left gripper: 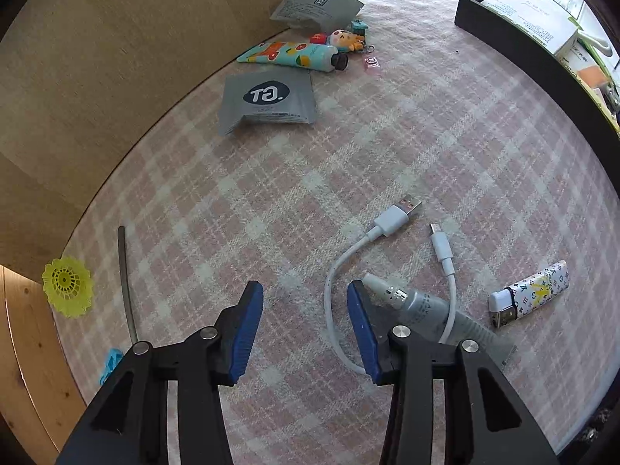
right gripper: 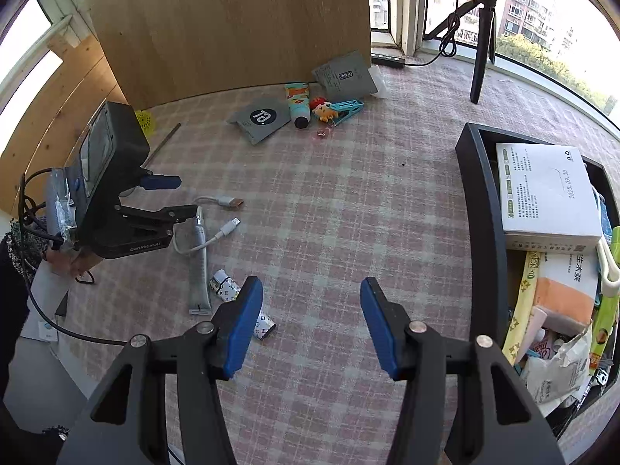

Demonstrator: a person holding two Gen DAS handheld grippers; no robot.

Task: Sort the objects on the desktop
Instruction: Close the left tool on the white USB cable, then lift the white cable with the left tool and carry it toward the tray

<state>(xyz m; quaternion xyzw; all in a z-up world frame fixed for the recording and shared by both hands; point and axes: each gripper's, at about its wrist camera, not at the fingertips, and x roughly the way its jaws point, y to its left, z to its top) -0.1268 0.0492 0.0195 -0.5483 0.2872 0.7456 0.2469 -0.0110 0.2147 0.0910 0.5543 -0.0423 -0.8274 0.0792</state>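
My left gripper (left gripper: 303,286) hangs open over bare checked cloth with nothing between its fingers. Just right of its right finger lie a looped white USB cable (left gripper: 329,298) and a grey tube (left gripper: 426,310) under it; a patterned lighter (left gripper: 531,294) lies further right. The right wrist view shows the left gripper (right gripper: 174,195) above the same cable (right gripper: 228,226) and tube (right gripper: 199,267). My right gripper (right gripper: 310,283) is open and empty; its left finger hides part of the lighter (right gripper: 224,285). The black bin (right gripper: 480,209) with boxes and packets stands to its right.
By the wooden board (right gripper: 232,19) at the back lie a grey sachet (left gripper: 267,100), a colourful tube (left gripper: 290,56), a doll keychain (left gripper: 347,38) and a teal clip (right gripper: 348,108). A yellow shuttlecock (left gripper: 68,285) and a grey rod (left gripper: 126,279) sit far left. A tripod (right gripper: 480,46) stands behind.
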